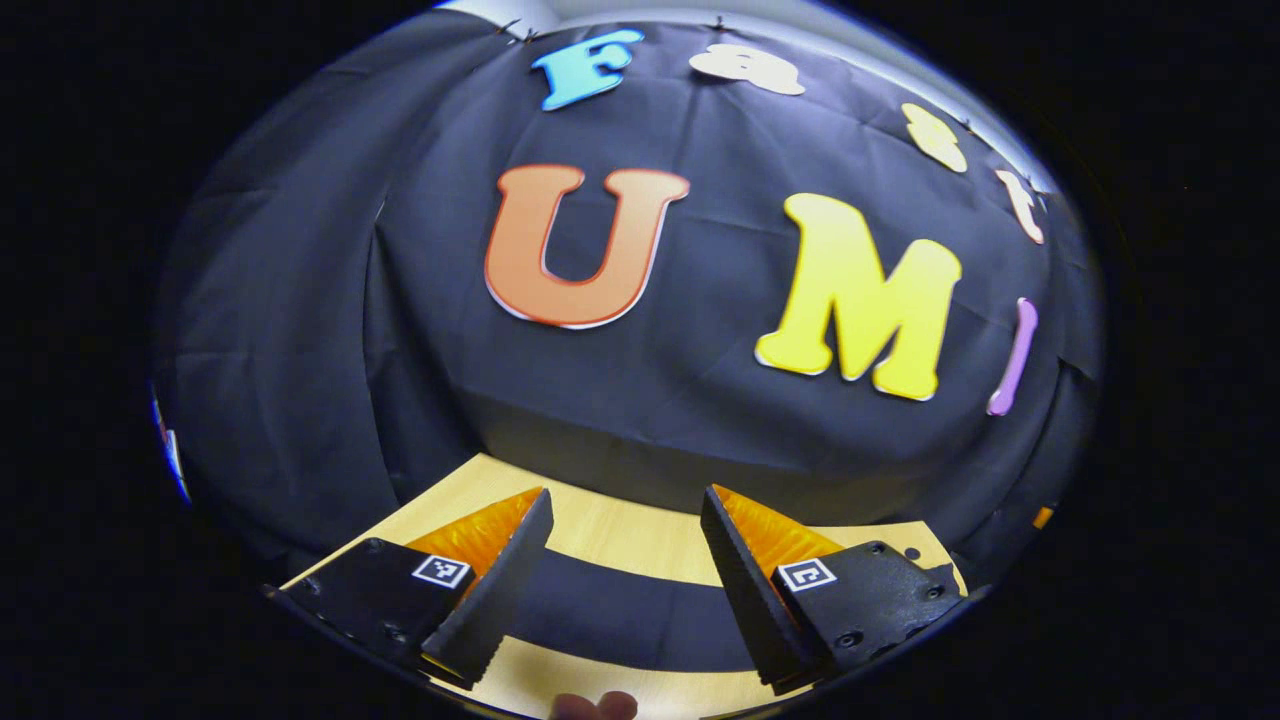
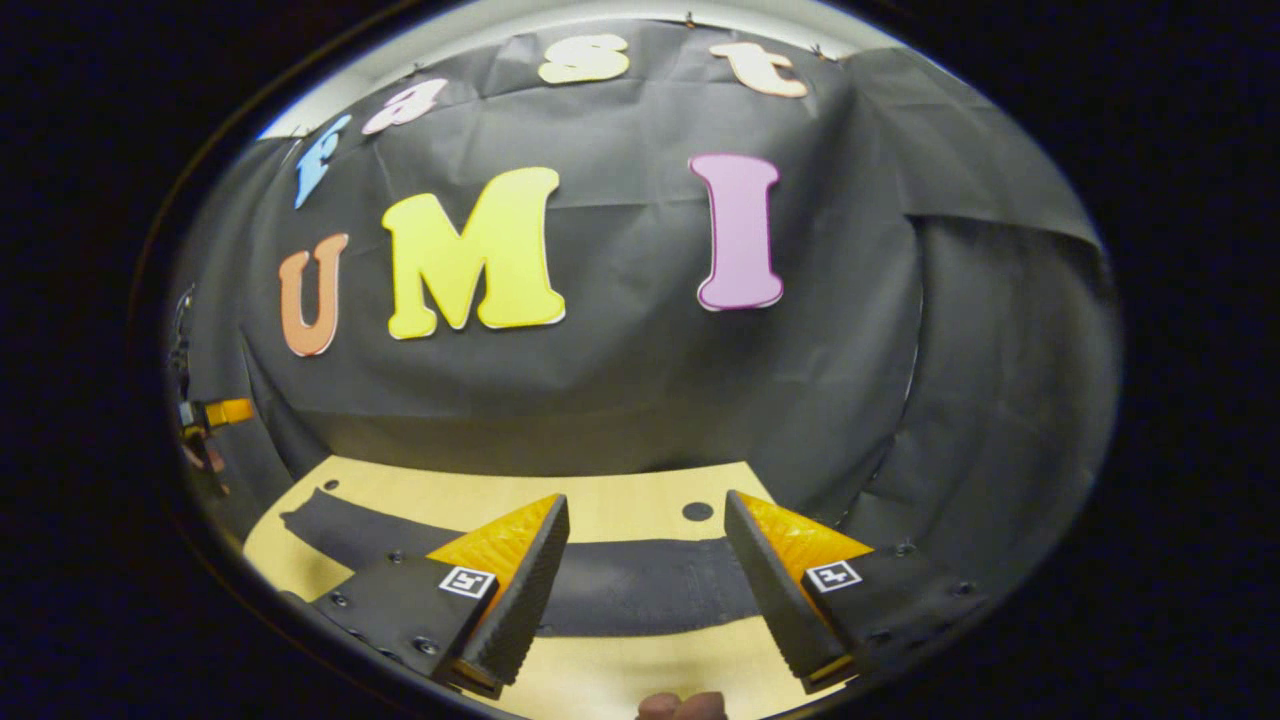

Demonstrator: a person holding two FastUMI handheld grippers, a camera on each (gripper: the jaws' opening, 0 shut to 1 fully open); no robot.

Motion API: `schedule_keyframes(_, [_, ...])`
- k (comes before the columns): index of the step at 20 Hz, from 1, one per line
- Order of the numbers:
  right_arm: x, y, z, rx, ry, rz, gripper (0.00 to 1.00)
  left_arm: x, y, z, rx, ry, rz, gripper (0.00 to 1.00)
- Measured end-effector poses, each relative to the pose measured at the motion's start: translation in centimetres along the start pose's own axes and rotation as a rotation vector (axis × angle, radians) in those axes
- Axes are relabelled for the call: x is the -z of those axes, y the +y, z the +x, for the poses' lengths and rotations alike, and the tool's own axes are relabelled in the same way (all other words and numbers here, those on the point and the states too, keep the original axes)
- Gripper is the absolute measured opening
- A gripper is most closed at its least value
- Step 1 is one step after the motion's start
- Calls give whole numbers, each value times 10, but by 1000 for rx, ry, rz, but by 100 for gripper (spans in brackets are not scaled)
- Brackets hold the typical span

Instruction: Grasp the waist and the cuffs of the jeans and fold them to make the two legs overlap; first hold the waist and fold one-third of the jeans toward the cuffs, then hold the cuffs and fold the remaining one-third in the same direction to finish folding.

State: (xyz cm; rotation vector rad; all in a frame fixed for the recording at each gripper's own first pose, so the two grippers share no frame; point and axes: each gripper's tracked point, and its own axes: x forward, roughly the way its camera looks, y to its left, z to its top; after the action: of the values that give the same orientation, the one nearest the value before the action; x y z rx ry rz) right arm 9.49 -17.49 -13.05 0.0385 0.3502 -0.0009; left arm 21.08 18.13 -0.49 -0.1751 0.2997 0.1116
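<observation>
Dark jeans (image 1: 620, 610) lie flat as a long band across the light wooden table (image 1: 640, 535). My left gripper (image 1: 625, 510) hangs open above them with nothing between its fingers. In the right gripper view the same jeans (image 2: 640, 580) stretch from the far left to below my right gripper (image 2: 645, 515), which is open and empty above them. The other gripper (image 2: 215, 412) and the hand holding it show small at the far left edge of that view. I cannot tell which end of the jeans is the waist.
The black cloth wall (image 2: 640, 380) stands close behind the table's far edge. A small round hole (image 2: 697, 511) sits in the tabletop beyond the jeans. A fingertip (image 2: 680, 706) peeks in at the bottom of the right gripper view.
</observation>
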Motion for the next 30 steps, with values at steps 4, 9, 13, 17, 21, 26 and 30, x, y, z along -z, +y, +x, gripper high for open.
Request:
schedule_keyframes(4, [29,-17,-37,42,27,37,98,-4,-35,-39,53,-46,53,96])
schedule_keyframes(9, [79,-47,-35,90,118,171,99,2,-52,-62,53,-45,174,98])
schedule_keyframes(13, [131,-84,-7,147,196,333,99,7,-71,-75,98,-26,145,99])
schedule_keyframes(17, [190,-116,47,194,270,554,99,9,-71,-84,69,11,124,99])
schedule_keyframes(21, [227,-136,103,237,318,711,98,18,-66,-90,17,56,108,99])
schedule_keyframes(26, [246,-148,140,294,364,739,98,22,-68,-94,-13,83,137,99])
schedule_keyframes(30, [248,-148,157,322,364,704,92,17,-67,-93,-22,76,161,99])
